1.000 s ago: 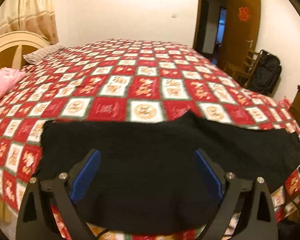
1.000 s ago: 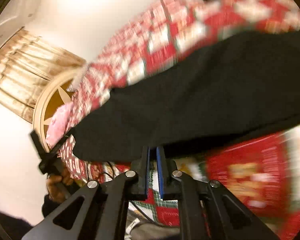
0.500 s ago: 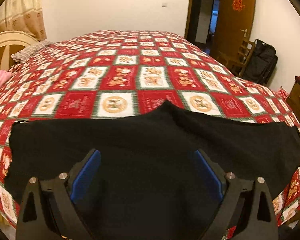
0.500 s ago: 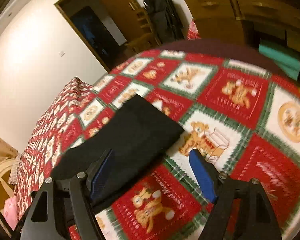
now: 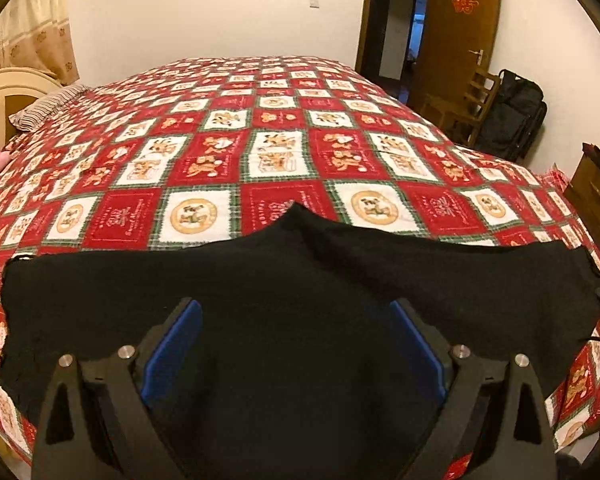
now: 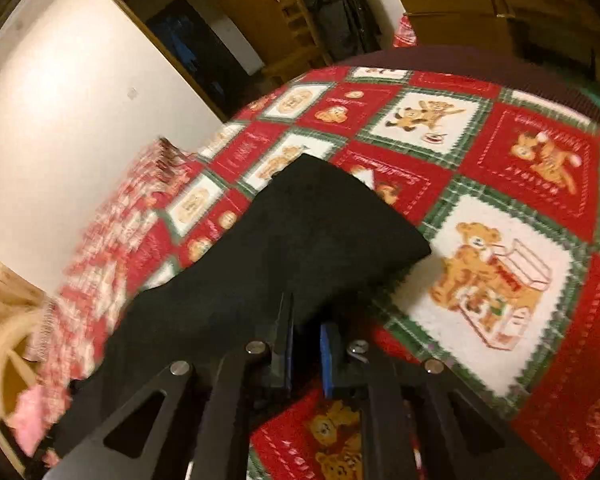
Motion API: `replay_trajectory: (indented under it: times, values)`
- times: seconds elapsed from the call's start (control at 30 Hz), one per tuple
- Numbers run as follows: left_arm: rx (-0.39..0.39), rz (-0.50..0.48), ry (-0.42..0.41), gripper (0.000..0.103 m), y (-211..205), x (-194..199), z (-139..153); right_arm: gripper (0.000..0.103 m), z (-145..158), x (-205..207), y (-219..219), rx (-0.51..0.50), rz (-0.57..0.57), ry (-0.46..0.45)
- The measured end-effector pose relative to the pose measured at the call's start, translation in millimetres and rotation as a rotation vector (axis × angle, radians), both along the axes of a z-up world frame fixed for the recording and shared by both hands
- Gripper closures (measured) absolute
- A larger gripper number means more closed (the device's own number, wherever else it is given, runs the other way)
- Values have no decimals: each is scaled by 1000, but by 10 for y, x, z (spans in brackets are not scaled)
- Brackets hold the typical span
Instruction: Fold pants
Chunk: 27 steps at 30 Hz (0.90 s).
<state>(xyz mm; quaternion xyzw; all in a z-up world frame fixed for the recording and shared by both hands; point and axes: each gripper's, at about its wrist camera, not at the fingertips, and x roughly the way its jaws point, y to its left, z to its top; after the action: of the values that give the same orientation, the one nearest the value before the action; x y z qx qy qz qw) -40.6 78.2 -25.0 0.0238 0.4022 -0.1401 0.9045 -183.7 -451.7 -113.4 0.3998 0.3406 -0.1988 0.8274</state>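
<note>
Black pants [image 5: 300, 300] lie spread flat across the near edge of a bed with a red patchwork quilt [image 5: 276, 152]. My left gripper [image 5: 296, 344] is open above the middle of the pants, blue pads wide apart, holding nothing. In the right wrist view the pants [image 6: 300, 240] end in a leg hem on the quilt [image 6: 500, 240]. My right gripper [image 6: 305, 344] has closed on the near edge of that leg, with cloth between the blue pads.
A headboard [image 5: 4, 96] and pillows [image 5: 40, 108] are at the far left. A wooden door [image 5: 456, 40], a chair [image 5: 460, 108] and a black bag [image 5: 512, 116] stand at the far right. A wooden dresser [image 6: 480, 0] is beside the bed.
My right gripper went from wide open over the leg end to closed on its edge. The left gripper stayed open and shifted slightly over the pants.
</note>
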Motion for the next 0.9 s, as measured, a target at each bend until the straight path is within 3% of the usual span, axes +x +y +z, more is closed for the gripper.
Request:
replay_trajectory:
  times: [0.1,0.2,0.3,0.43,0.57,0.7,0.8,0.9]
  values:
    - [2,18,-6,6,96,3,22,94,213,-55,-19,-13,16,-73]
    - [-6,48,-19,6,233,8,69,95,738,-23,211,-127,85,-170]
    - [-26,81,-27,6,364,27,92,95,1184,200,771,-269,252,-208]
    - [-39,104,-33,6,487,17,91,95,1412,550,1726,-479,467,-219]
    - [-39,118,-33,6,600,-12,78,95,1206,885,2750,-604,699,-221]
    - [-44,137,-31,6,712,-27,62,95,628,1045,3672,-678,921,-178]
    - [-47,147,-28,6,778,-31,38,94,162,1009,4128,-753,1053,-104]
    - [-41,146,-27,6,806,-34,-2,94,82,931,4203,-838,1056,-119]
